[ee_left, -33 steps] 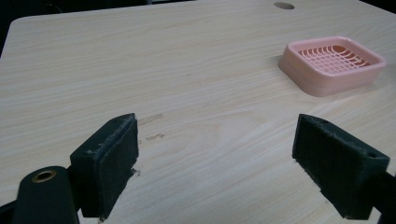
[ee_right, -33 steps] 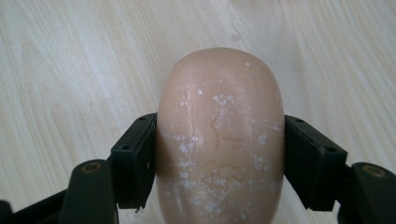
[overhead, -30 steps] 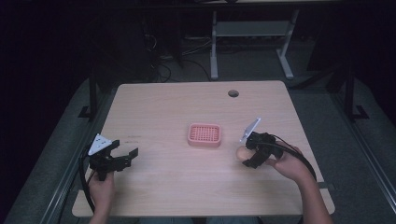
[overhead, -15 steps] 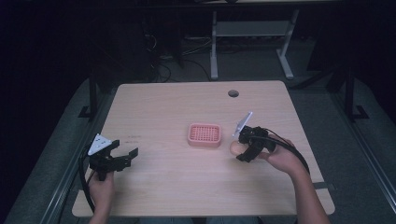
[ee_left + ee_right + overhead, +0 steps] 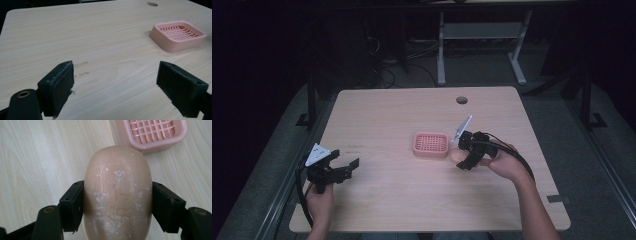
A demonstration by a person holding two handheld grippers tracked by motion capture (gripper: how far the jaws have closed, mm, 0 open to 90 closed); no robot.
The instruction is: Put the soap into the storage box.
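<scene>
Surface: pale wooden table (image 5: 402, 120), dark room behind it.
Soap: your peach soap bar (image 5: 117, 192) sits just right of the pink soap dish (image 5: 430, 144), above the tabletop.
Right gripper (image 5: 462, 156): your jaws are clamped on the bar's two sides.
Left gripper (image 5: 346, 167): your jaws are spread wide with nothing between them, low at the table's near-left, well apart from the dish.

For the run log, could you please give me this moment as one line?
right gripper: shut on soap bar | soap bar: beside pink soap dish, not in it | left gripper: open, idle over table
</scene>
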